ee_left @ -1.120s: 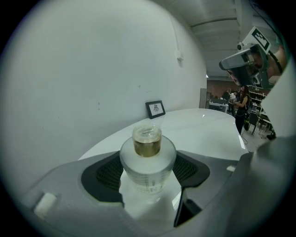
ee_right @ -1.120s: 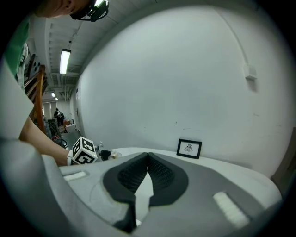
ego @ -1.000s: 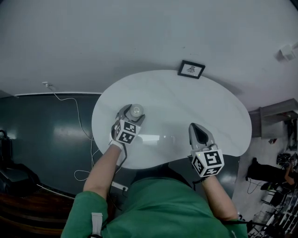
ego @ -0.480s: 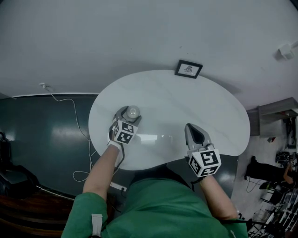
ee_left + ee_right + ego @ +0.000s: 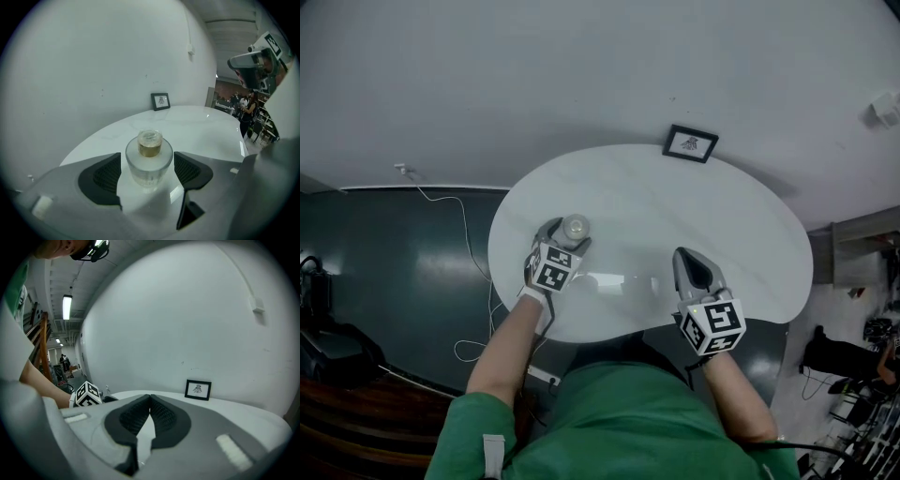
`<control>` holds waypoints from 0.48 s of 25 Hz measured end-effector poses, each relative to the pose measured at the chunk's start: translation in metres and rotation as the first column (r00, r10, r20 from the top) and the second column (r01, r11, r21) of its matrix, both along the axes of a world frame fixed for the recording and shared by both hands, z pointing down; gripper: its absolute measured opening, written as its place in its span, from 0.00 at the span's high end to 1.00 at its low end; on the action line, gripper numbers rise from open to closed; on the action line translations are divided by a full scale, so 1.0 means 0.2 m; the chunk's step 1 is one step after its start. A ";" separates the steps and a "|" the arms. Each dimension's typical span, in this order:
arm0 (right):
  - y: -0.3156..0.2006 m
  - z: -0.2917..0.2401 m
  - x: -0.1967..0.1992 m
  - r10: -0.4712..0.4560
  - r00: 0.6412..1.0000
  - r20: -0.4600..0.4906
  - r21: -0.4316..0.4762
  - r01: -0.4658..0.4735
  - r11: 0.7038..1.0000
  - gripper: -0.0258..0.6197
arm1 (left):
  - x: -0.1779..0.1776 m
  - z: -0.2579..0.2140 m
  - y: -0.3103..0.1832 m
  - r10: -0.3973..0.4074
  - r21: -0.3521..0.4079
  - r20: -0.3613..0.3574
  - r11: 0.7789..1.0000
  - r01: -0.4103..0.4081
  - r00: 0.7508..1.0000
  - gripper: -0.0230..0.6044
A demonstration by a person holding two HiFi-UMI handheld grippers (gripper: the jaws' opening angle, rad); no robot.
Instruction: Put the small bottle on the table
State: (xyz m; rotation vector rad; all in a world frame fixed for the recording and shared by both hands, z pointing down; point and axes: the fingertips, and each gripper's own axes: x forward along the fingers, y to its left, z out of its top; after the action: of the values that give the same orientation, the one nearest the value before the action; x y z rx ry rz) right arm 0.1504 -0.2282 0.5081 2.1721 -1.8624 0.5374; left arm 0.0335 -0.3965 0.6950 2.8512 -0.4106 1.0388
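A small clear glass bottle (image 5: 576, 227) with a gold neck and clear stopper stands upright on the white oval table (image 5: 675, 206), near its left side. My left gripper (image 5: 566, 234) is around it. In the left gripper view the bottle (image 5: 149, 157) sits between the two black pads (image 5: 105, 176), and a thin strip of table shows on each side of it, so the jaws are open. My right gripper (image 5: 694, 269) hovers over the table's near right edge. Its pads (image 5: 161, 411) meet at the tips with nothing between them.
A small framed picture (image 5: 690, 143) leans against the white wall at the table's far edge, also in view as the frame (image 5: 198, 389). A white cable (image 5: 464, 244) trails over the dark floor left of the table. The left gripper's marker cube (image 5: 87, 394) shows in the right gripper view.
Both grippers and the bottle keep about the same places on the table. The small shifts in the picture come from the head camera moving.
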 end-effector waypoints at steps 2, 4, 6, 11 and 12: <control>-0.02 0.00 -0.01 -0.014 1.000 0.008 0.013 0.014 1.000 0.96 | -0.06 -0.05 0.00 -0.040 -0.022 -0.014 0.999 0.040 0.999 0.41; -0.04 -0.01 -0.01 -0.029 0.999 0.018 0.028 0.029 0.999 0.96 | -0.12 -0.11 0.01 -0.087 -0.039 -0.037 0.996 0.086 0.995 0.41; -0.06 -0.02 0.00 -0.043 0.999 0.028 0.046 0.042 0.998 0.96 | -0.19 -0.19 0.03 -0.125 -0.032 -0.063 0.992 0.123 0.990 0.42; -0.12 -0.08 0.01 -0.074 0.997 0.032 0.104 0.070 0.992 0.96 | -0.31 -0.46 0.08 -0.200 0.049 -0.153 0.977 0.209 0.968 0.53; -0.13 -0.10 0.01 -0.077 0.997 0.024 0.120 0.074 0.990 0.96 | -0.33 -0.53 0.09 -0.220 0.059 -0.177 0.971 0.233 0.959 0.58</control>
State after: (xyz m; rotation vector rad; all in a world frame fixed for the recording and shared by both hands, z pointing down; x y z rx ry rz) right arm 0.1533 -0.2544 0.4873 2.1666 -2.0318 0.4559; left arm -0.0320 -0.3783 0.5895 2.8430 -0.7571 0.7497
